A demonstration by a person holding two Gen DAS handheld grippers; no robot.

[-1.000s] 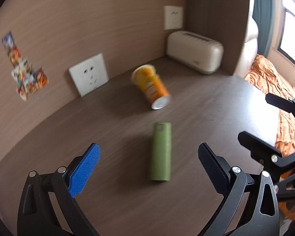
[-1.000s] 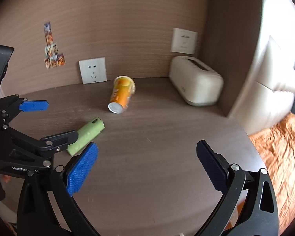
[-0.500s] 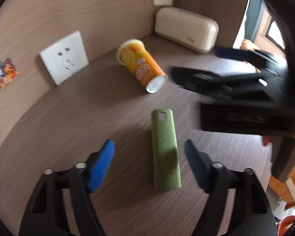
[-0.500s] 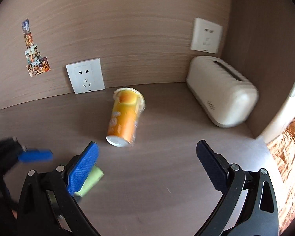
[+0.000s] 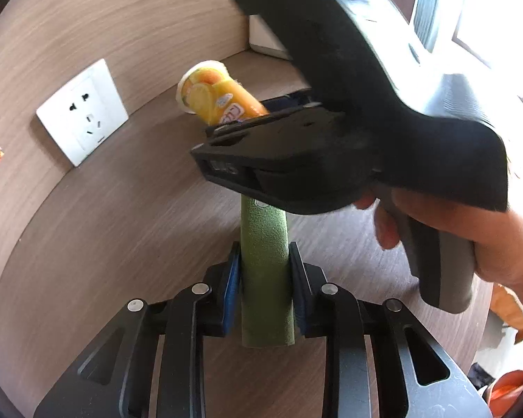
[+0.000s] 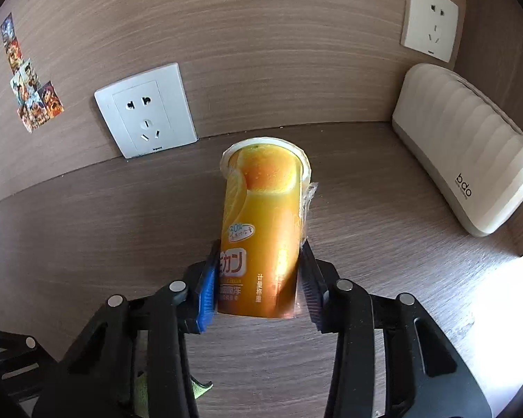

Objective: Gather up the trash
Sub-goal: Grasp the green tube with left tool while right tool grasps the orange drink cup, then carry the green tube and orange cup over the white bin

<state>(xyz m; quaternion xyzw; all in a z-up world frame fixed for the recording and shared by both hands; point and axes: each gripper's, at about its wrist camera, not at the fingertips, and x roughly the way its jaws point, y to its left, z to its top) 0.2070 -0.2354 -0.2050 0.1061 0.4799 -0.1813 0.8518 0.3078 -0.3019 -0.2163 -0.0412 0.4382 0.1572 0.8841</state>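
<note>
— Between the right gripper's (image 6: 258, 289) blue pads (image 6: 207, 287), the orange juice cup (image 6: 261, 230) is lying on its side on the wooden shelf (image 6: 383, 278), lidded end pointing at the back wall. Is it being held?

— Yes, the pads are pressing its lower body from both sides, so that gripper is clenching the cup. Whether the cup is clear of the shelf yet, I cannot tell.

— And what is lying nearest the cup?

— Just in front of the cup, on the person's side, the green tube (image 5: 265, 271) is sitting between the left gripper's (image 5: 265, 291) pads, which are squeezing its flanks; so that one is grasping too. The right gripper's body and the hand (image 5: 470, 230) around its handle are crossing between the tube and the cup in the left view.

— Anything else around the cup?

— Behind it to the left, a white wall socket (image 6: 145, 109) is showing; further left, some stickers (image 6: 31, 87). Right of the cup, against the side wall, a cream appliance (image 6: 467, 170) is standing, with a second socket (image 6: 430, 19) above it.

— So how far along?

— By my reading, both visible pieces of trash are being gripped, and lifting and carrying them off is remaining. No bin is showing in either view.
</note>
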